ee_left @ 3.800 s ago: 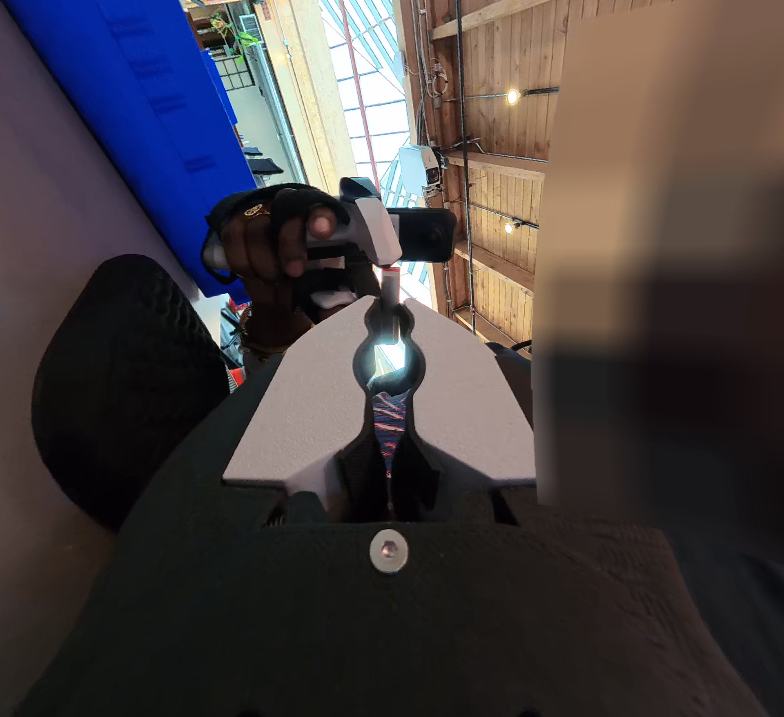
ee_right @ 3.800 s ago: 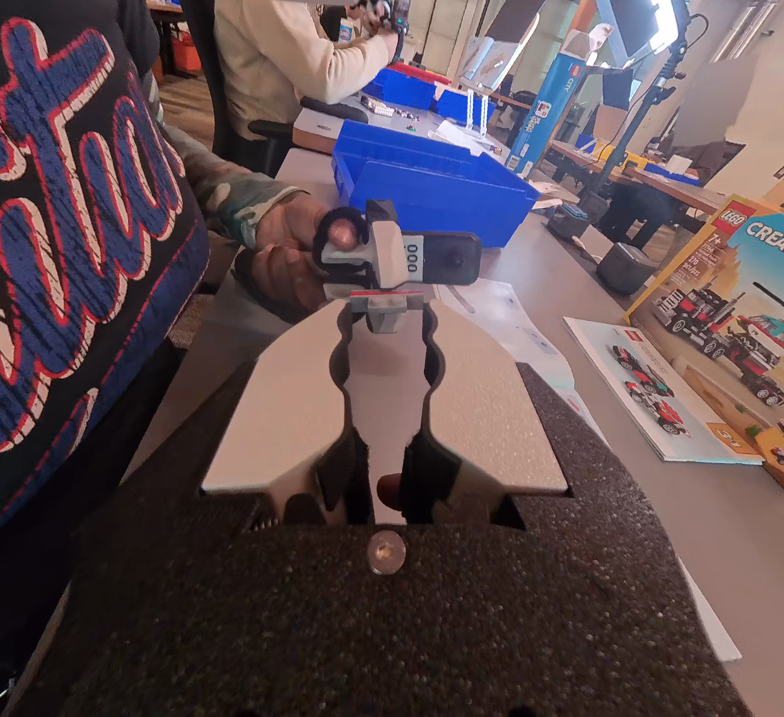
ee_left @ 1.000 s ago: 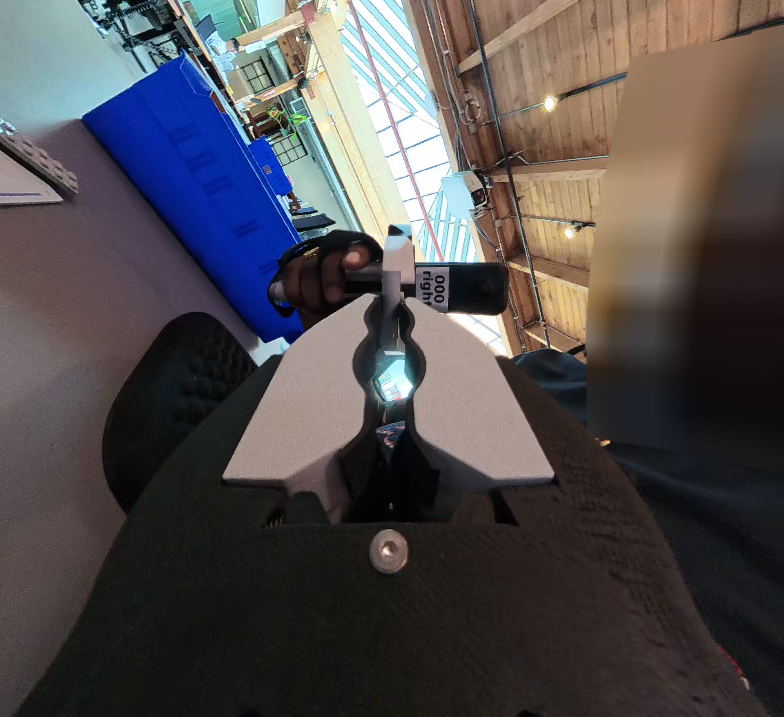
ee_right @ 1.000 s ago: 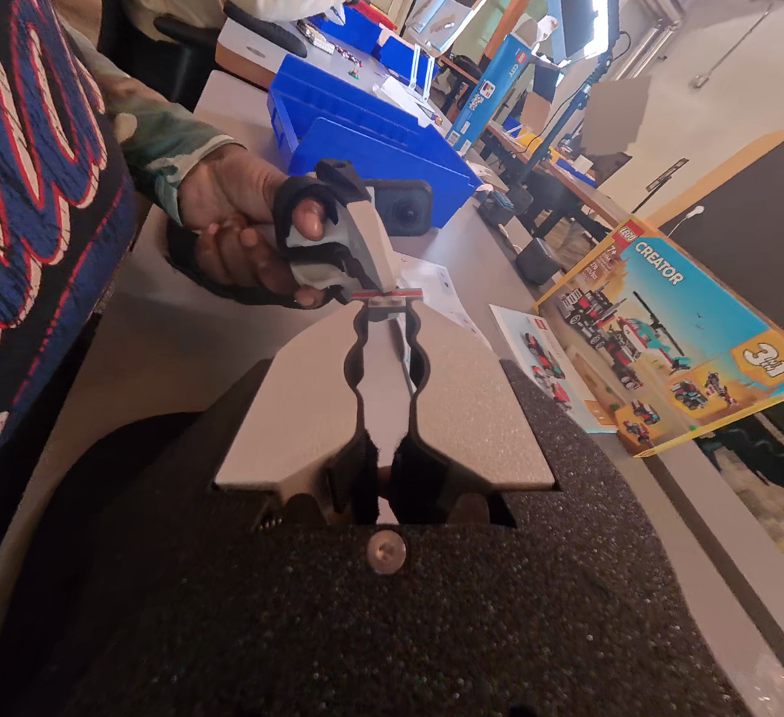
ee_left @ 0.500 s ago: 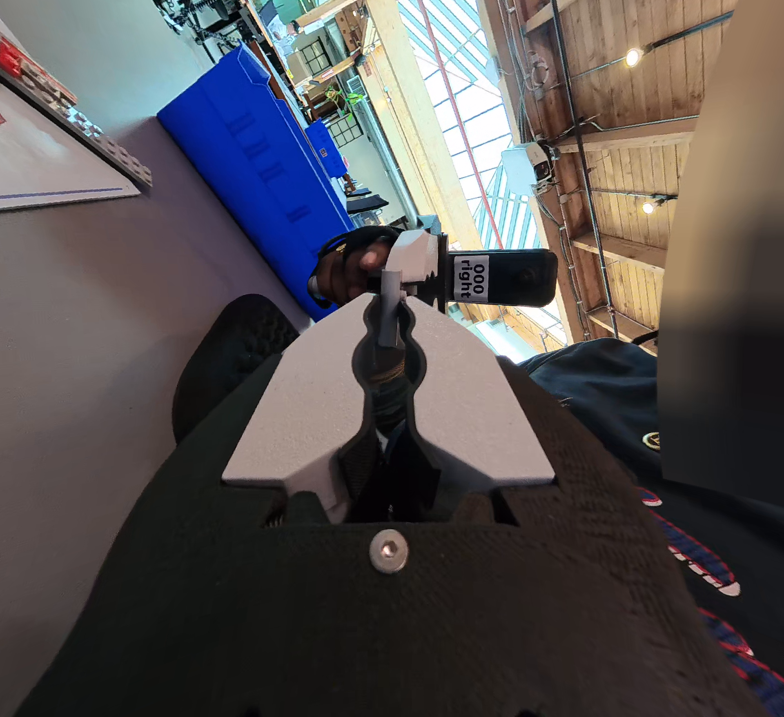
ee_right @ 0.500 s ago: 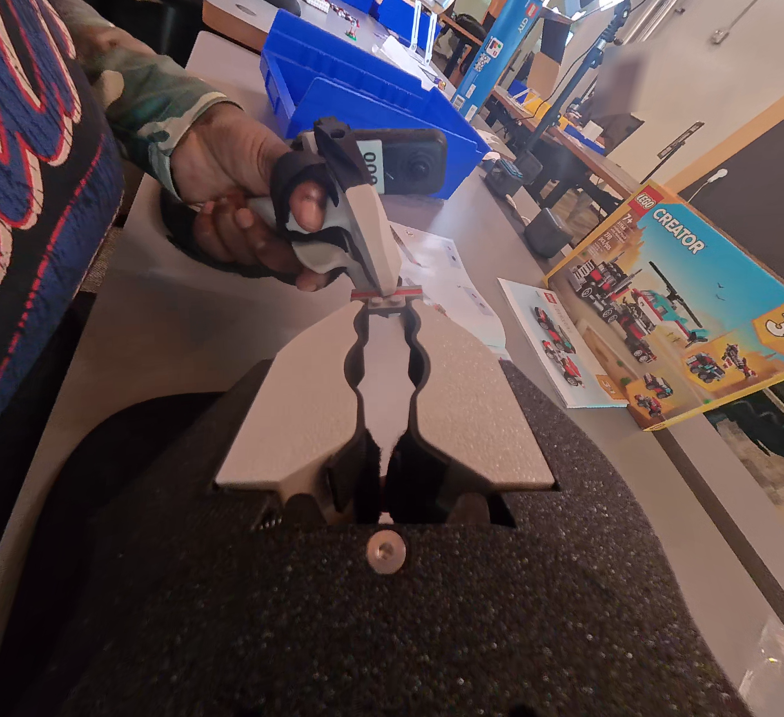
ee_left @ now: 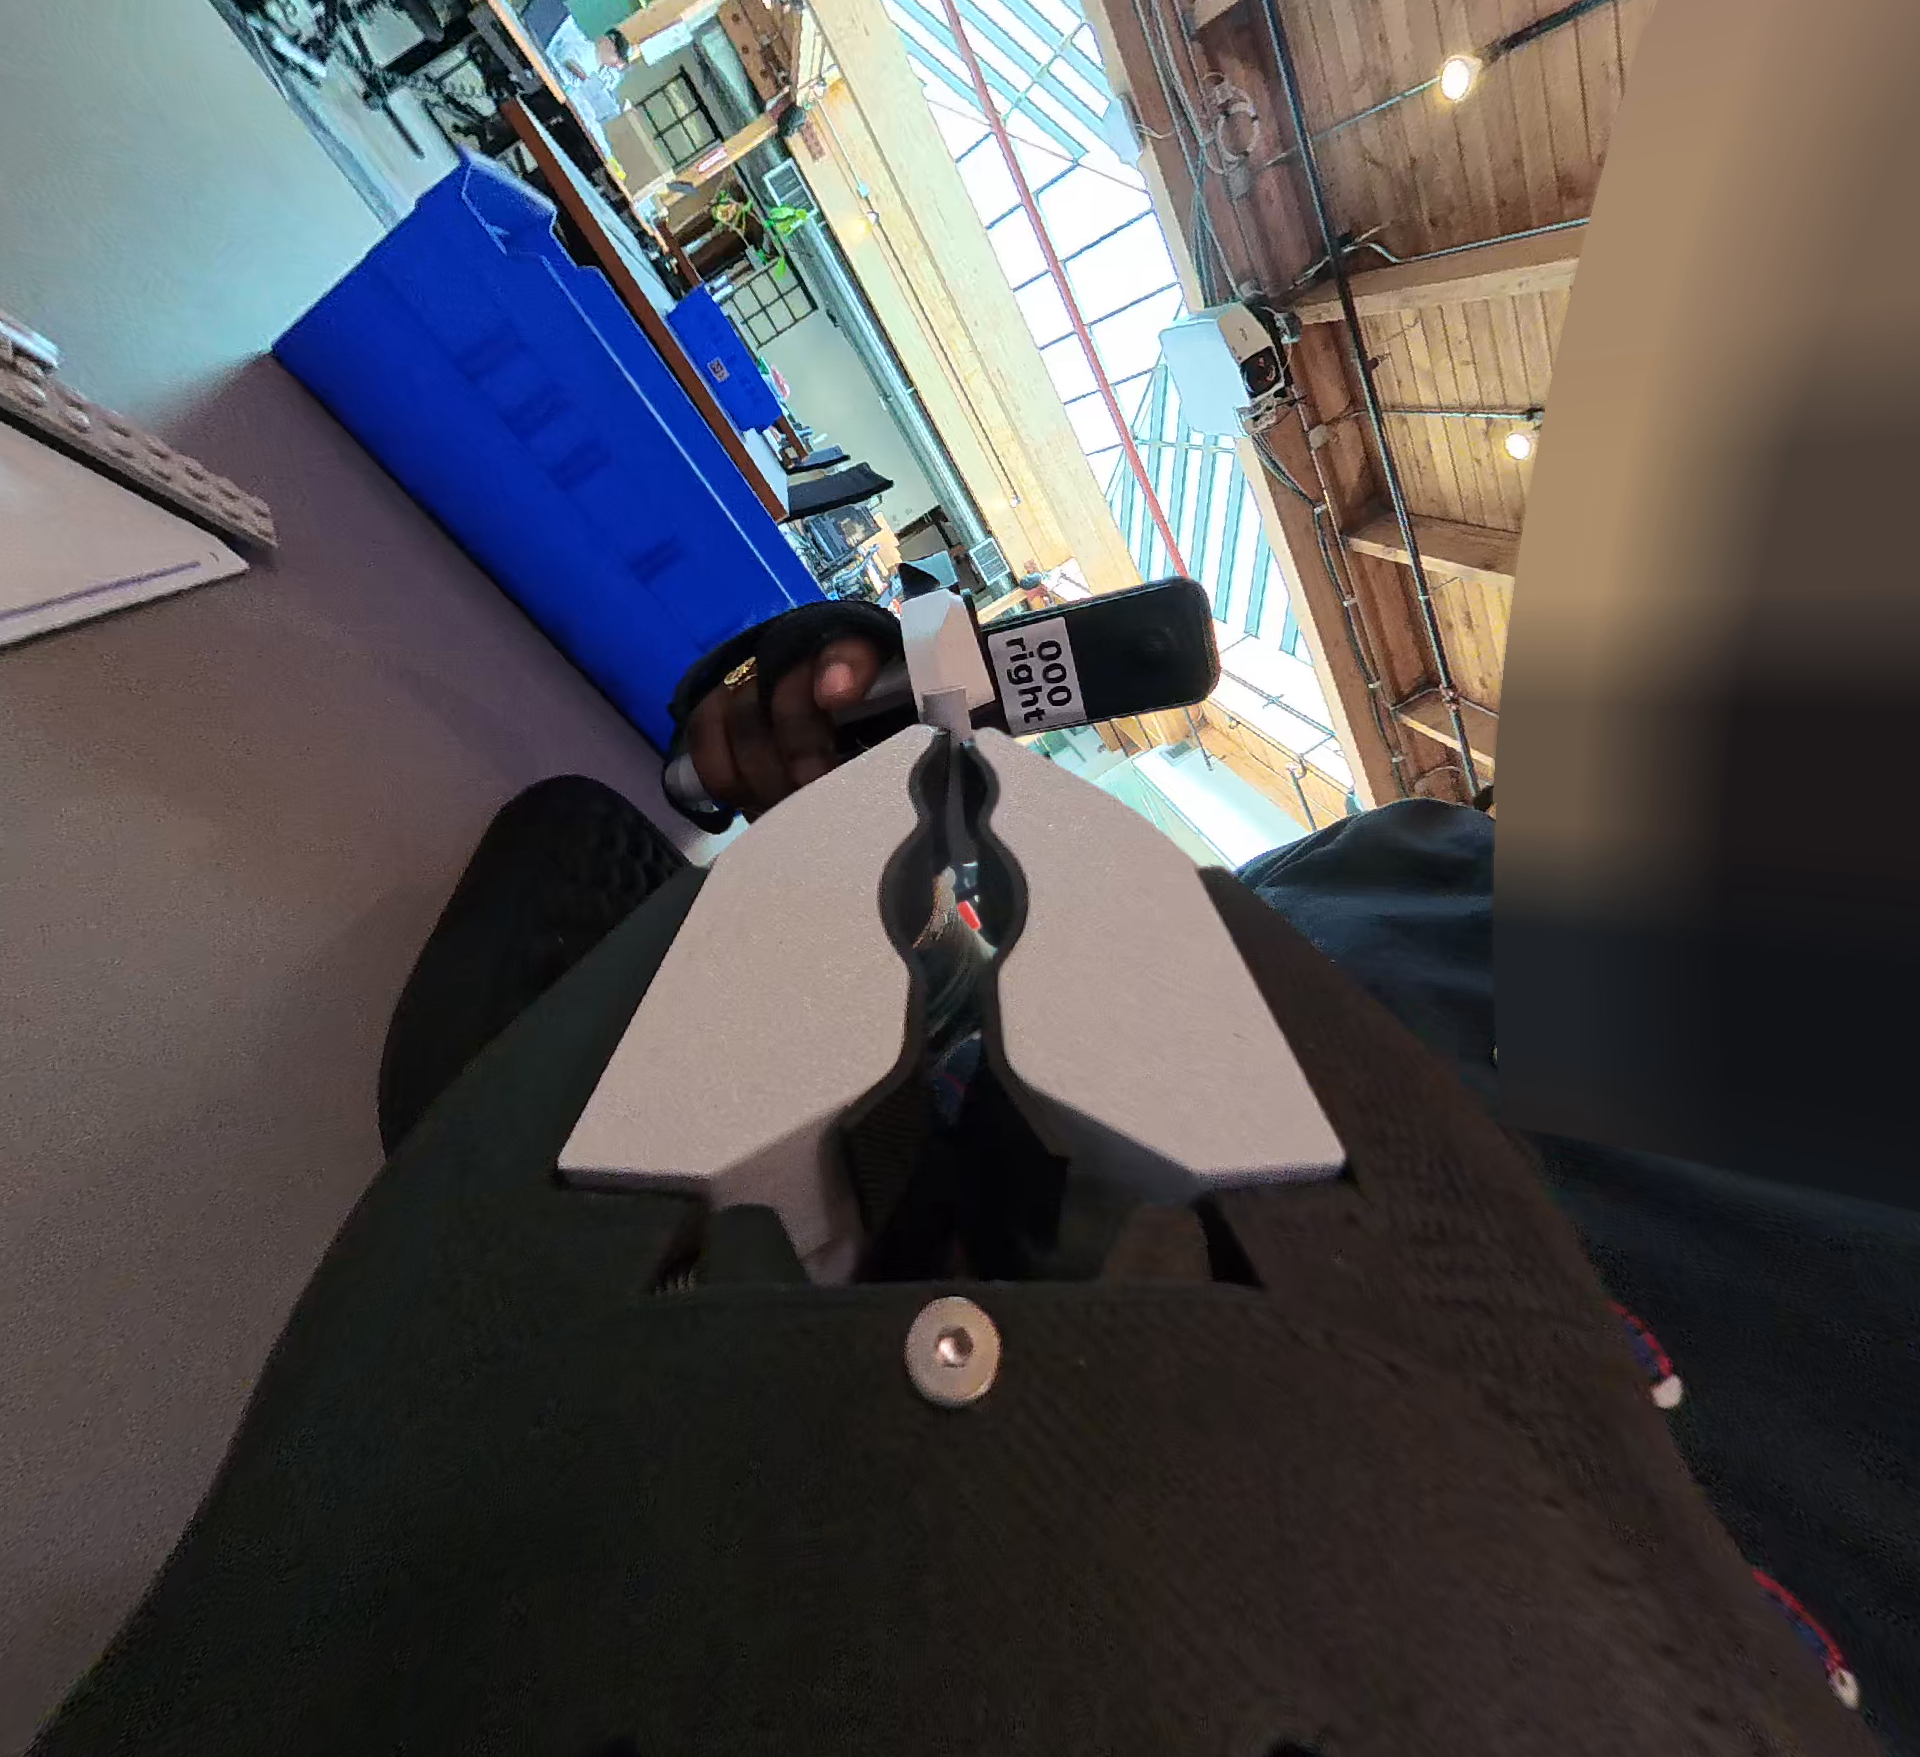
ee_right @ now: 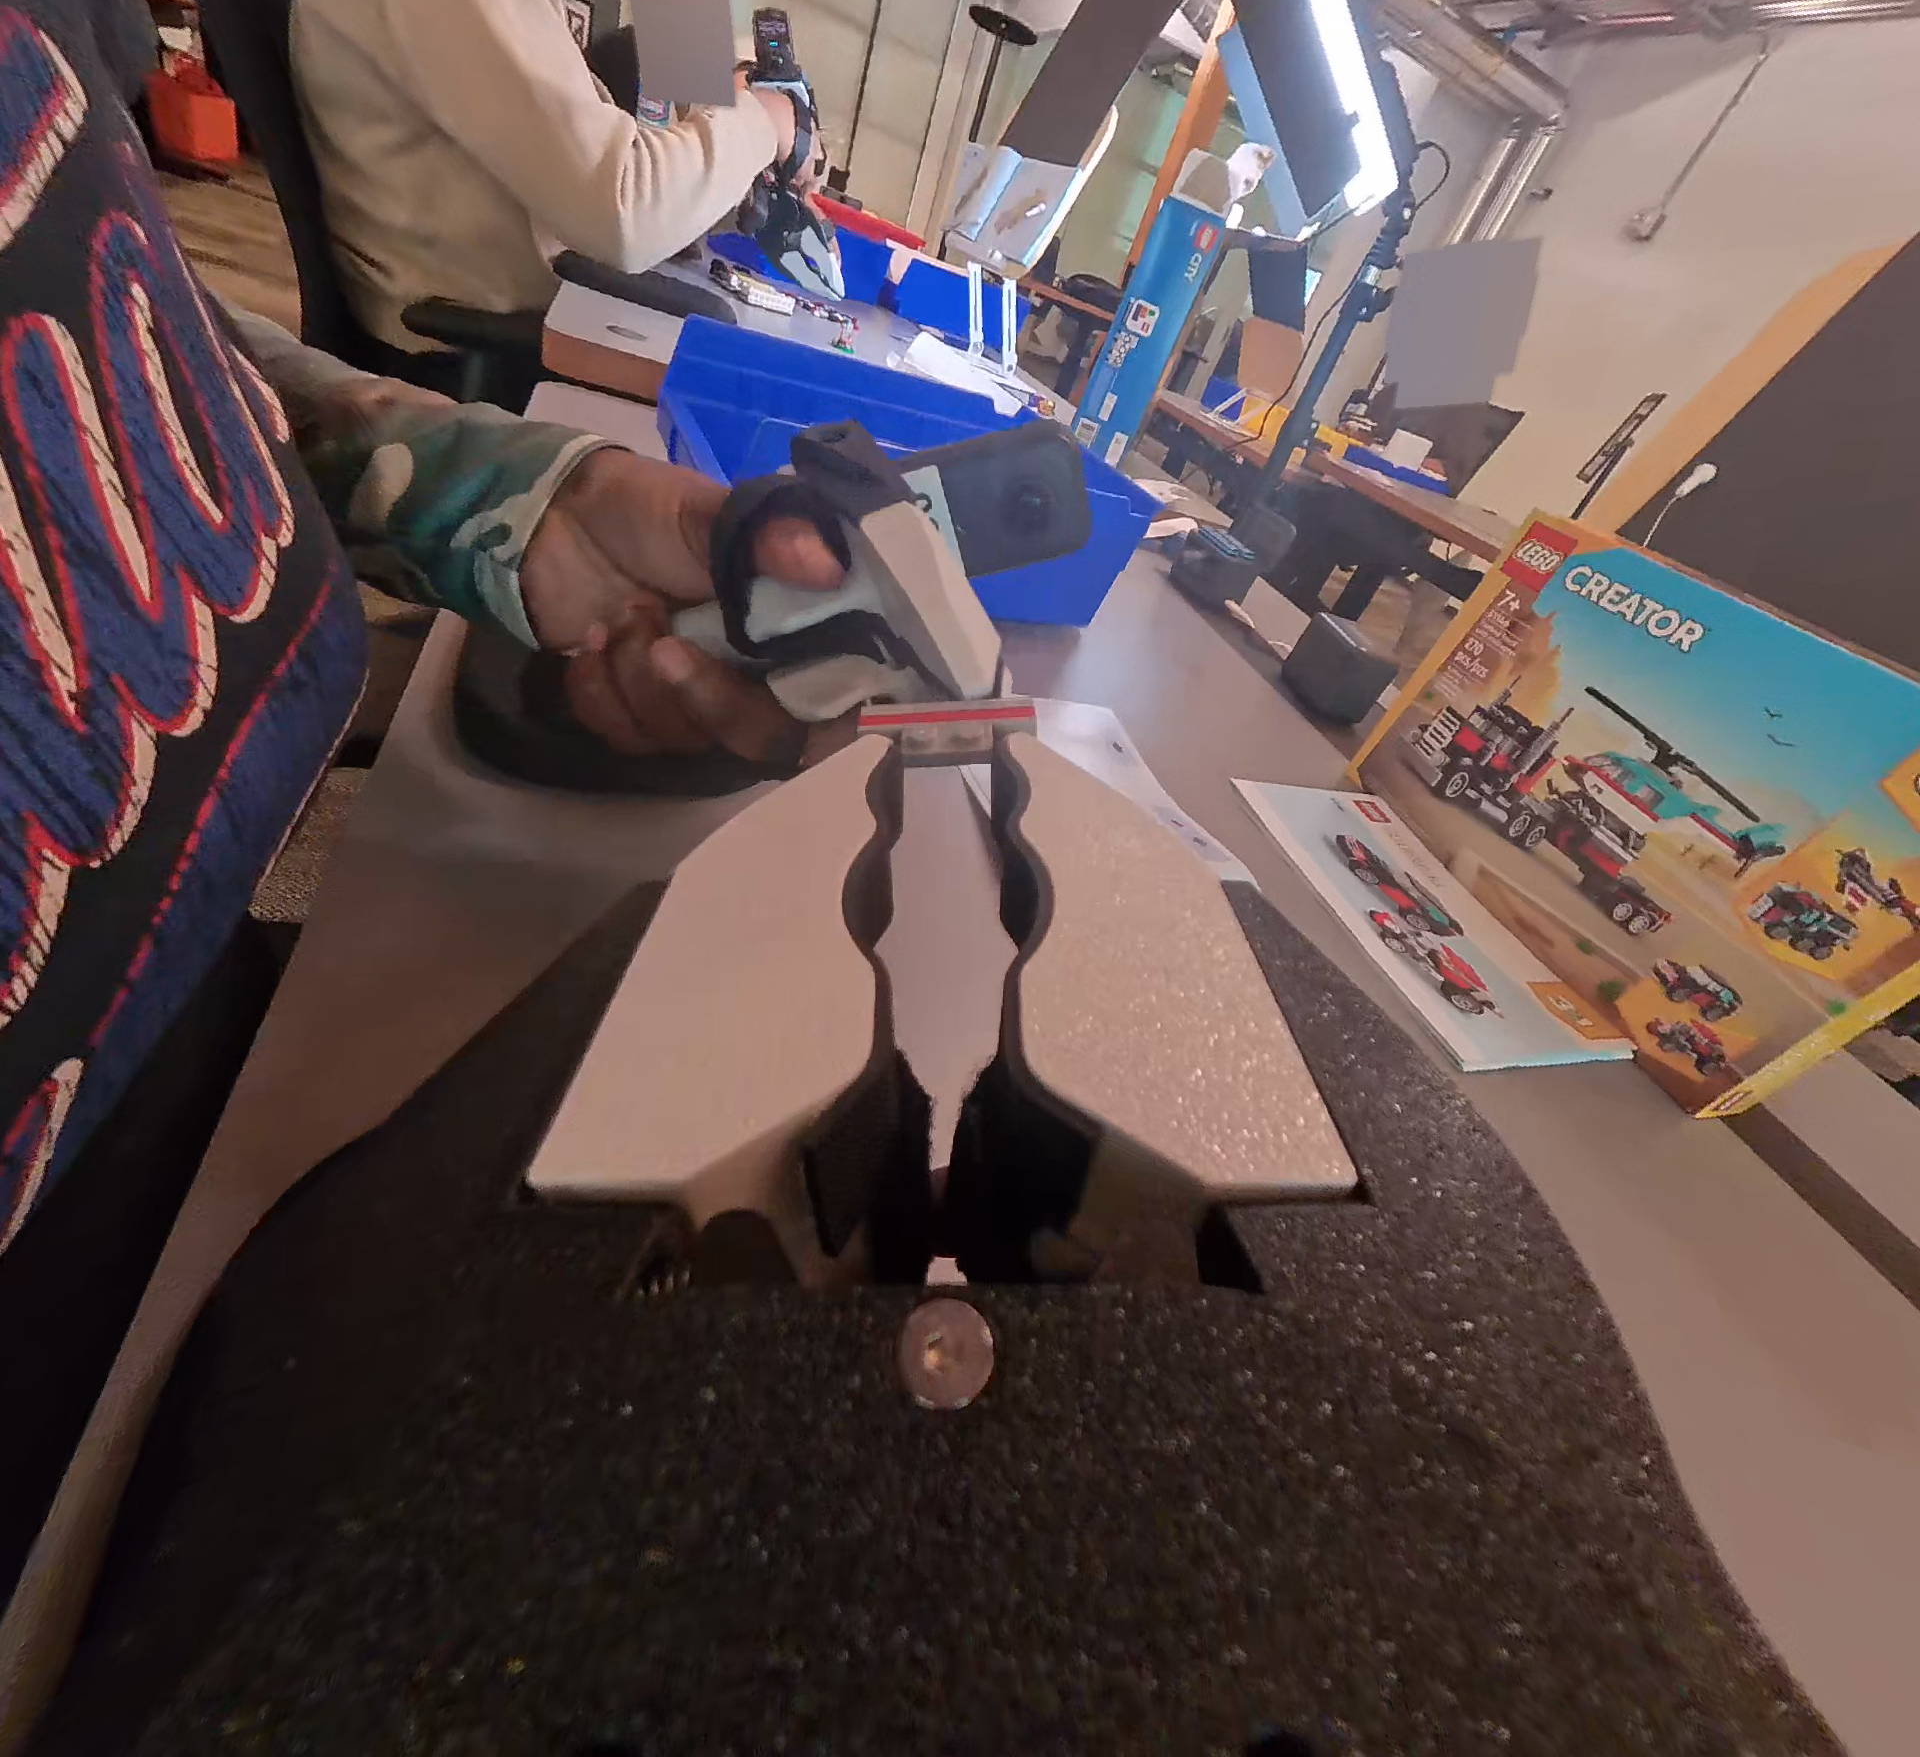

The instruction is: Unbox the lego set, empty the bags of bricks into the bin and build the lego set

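Observation:
A small grey-and-red brick piece [ee_right: 945, 722] is held in the air above the grey table [ee_right: 1174, 658]. My right gripper [ee_right: 948, 746] is shut on its grey lower part, with the jaws a brick's width apart. My left gripper [ee_right: 982, 684] comes in from the upper left and pinches the same piece from above. In the left wrist view my left gripper [ee_left: 951, 741] is almost fully shut on the thin edge of the piece [ee_left: 943, 705]. The right gripper's hand and camera sit just behind it.
A blue bin [ee_right: 883, 419] stands on the table behind the grippers and also shows in the left wrist view [ee_left: 540, 419]. The lego box [ee_right: 1662, 772] stands at the right with an instruction booklet [ee_right: 1413, 918] in front. A studded plate [ee_left: 114, 450] lies on a booklet. Another person works at a far table. Less than 4 cm separates the two grippers' tips.
Both grippers stay closed on the piece. The joined hands have turned and shifted a little, so the left gripper now sits lower and more upright in the right wrist view.

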The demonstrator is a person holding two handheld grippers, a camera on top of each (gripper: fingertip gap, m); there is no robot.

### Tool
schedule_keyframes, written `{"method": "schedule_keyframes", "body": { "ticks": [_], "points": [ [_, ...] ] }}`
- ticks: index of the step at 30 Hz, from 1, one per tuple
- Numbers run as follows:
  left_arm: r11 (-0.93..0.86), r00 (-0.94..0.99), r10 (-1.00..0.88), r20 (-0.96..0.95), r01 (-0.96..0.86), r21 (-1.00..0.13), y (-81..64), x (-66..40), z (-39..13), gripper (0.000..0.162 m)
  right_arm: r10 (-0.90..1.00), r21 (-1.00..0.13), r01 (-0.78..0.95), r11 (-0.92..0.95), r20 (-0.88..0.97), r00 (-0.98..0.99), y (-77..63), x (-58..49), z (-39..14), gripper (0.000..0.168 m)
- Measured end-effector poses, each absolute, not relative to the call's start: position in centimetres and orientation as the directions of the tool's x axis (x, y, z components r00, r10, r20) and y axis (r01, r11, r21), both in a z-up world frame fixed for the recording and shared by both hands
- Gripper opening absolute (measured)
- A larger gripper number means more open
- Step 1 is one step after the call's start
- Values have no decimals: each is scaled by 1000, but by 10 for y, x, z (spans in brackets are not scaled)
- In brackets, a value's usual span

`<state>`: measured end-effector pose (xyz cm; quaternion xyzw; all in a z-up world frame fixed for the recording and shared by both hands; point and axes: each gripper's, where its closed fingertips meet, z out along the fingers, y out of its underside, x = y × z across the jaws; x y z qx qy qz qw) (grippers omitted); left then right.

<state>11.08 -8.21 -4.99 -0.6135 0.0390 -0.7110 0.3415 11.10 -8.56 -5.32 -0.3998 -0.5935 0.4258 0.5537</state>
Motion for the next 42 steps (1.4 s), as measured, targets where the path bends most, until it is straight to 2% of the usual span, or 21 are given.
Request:
{"method": "schedule_keyframes", "body": {
  "ticks": [1,9,17,18,20,21,23,25,28,36,42],
  "points": [
    [-755,-3,-539,842,446,-482,-81,110,-49,0,944,-946,14,325,323,-71,-86,111,-54,16],
    [-724,106,-538,836,449,-523,-81,110,-60,0,924,-921,87,380,374,-78,-88,110,-64,16],
    [-696,112,-540,834,498,-518,-78,108,-57,0,943,-941,59,332,329,-47,-86,108,-62,16],
    [-688,89,-559,824,505,-521,-78,108,-52,8,955,-955,26,294,293,-47,-85,108,-56,16],
    [-643,72,-645,760,485,-592,-80,107,-39,24,983,-984,-26,179,180,-49,-80,109,-49,16],
    [-588,123,-705,699,449,-673,-80,105,-38,32,993,-995,-37,94,96,-66,-76,109,-49,16],
    [-407,333,-803,494,298,-863,-76,98,-48,48,984,-991,-39,-128,-122,-130,-70,111,-53,16],
    [-229,448,-859,250,101,-968,-77,98,-54,53,947,-963,-64,-263,-245,-209,-70,115,-50,15],
    [-143,419,-898,134,11,-990,-82,110,-50,54,901,-936,-49,-349,-320,-294,-73,115,-48,16],
    [-228,360,-900,246,90,-969,-77,117,-46,51,890,-940,-38,-339,-307,-337,-80,109,-47,16],
    [-225,350,-907,235,69,-972,-79,118,-52,34,896,-948,-21,-318,-293,-335,-79,106,-48,16]
  ]
}}
